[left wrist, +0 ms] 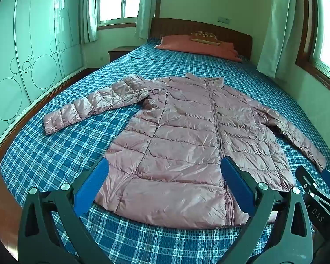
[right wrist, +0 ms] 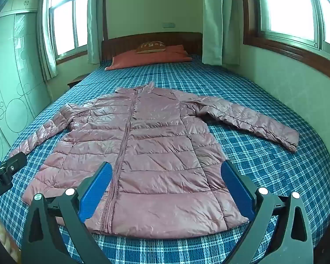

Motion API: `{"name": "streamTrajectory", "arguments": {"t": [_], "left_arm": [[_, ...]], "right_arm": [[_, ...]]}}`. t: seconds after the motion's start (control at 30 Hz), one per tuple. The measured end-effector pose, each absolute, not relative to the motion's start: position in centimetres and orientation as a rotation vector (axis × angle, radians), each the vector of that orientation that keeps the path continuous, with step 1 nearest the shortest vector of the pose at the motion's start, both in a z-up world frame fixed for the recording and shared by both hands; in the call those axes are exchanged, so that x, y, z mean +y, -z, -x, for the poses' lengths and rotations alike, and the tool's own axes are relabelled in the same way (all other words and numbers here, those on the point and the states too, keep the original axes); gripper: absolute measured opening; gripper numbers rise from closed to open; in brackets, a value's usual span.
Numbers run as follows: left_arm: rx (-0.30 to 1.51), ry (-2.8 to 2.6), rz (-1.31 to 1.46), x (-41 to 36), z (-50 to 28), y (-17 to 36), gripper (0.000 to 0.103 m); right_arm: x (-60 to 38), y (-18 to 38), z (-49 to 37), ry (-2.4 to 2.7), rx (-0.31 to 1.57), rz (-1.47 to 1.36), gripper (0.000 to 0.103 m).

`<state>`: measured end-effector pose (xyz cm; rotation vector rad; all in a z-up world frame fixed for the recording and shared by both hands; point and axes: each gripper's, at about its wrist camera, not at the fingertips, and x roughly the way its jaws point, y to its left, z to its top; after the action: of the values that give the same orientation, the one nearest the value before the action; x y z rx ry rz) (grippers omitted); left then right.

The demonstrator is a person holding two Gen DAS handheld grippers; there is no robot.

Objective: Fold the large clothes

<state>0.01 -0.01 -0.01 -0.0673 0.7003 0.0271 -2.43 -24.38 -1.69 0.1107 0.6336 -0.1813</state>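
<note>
Each claw is a black frame of two angled arms with triangular cut-outs, pinned by round silver screw heads at the joints. The left claw [left wrist: 165, 171] and the right claw [right wrist: 166, 176] both carry flat blue pads on the inner faces of their fingers. White lettering marks the black bodies: "DAS" on the right one, "Robot.AI" on the left.
</note>
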Motion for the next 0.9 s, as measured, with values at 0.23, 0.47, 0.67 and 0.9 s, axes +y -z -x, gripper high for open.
{"name": "streamTrajectory", "arguments": {"t": [0.23, 0.47, 0.67, 0.9], "left_arm": [[0.710, -0.040, 0.068, -0.1, -0.2, 0.1, 0.101], [0.703, -0.029, 0.069, -1.5, 0.5, 0.4, 0.101], [0.708, -0.021, 0.080, -0.7, 0.5, 0.0, 0.101], [0.710, -0.024, 0.080, -0.9, 0.5, 0.2, 0.101]], "right_arm": [[-24.4, 1.8, 2.4, 0.179, 0.635, -0.116, 0.098], [-24.2, 1.8, 2.5, 0.179, 0.635, -0.117, 0.098], [-24.2, 1.8, 2.5, 0.178, 0.633, -0.117, 0.098], [-24.3, 1.7, 2.5, 0.180, 0.633, -0.116, 0.098]]}}
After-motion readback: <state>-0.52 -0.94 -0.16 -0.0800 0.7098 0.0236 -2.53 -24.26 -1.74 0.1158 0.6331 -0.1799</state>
